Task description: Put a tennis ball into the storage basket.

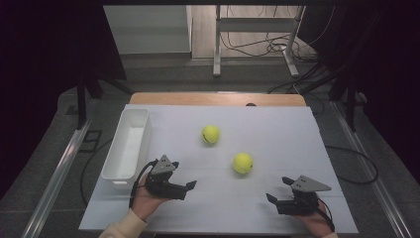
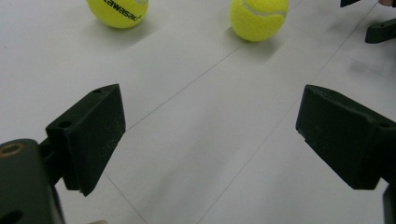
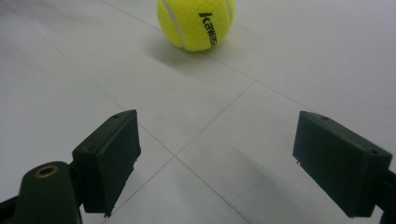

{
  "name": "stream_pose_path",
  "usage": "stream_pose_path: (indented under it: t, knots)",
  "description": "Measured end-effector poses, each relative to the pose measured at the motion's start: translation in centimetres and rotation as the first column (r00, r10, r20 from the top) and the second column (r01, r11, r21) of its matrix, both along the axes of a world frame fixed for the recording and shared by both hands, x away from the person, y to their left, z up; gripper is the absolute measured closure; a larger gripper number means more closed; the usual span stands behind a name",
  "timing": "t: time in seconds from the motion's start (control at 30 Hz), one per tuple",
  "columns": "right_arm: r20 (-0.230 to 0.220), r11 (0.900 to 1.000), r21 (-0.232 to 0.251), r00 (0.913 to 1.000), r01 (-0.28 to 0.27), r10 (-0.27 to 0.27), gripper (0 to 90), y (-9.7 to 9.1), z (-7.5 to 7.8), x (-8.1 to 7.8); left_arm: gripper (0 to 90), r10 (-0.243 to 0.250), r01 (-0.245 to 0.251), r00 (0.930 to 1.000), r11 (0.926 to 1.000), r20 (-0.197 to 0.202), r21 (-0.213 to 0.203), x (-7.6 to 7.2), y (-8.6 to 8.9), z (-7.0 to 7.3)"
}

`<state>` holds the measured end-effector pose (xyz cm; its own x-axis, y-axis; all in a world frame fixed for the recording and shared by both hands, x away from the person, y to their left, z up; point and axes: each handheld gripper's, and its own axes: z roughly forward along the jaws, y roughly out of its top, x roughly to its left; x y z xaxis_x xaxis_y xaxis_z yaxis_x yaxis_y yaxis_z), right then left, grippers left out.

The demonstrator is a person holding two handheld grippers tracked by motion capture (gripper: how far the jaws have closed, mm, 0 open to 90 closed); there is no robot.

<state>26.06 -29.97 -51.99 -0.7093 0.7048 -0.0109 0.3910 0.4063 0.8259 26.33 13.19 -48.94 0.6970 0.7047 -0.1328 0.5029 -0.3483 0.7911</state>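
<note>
Two tennis balls [image 1: 210, 134] lie beside white bin [image 1: 127, 144].

White table [image 1: 277, 134] evenly lit from overhead; room beyond its far and side edges sinks into near-black. Short soft shadows pool under both tennis balls on table. High view slightly soft, low in detail. Gripper views: mild sheen on table surface, near black jaws blurred, ball lettering crisp, slight stretching toward corners.
</note>
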Motion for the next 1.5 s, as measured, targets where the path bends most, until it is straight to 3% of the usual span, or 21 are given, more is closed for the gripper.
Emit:
stream_pose_path:
  t: [1.5]
  knots:
    - [-0.005, 0.9994, -0.031, 0.9999, 0.013, -0.013, 15.6, 0.0, -0.2, 0.0, 9.3, -0.012, 0.012, 0.9996, 0.9998, -0.024, 0.014, 3.8, -1.7, 0.4]
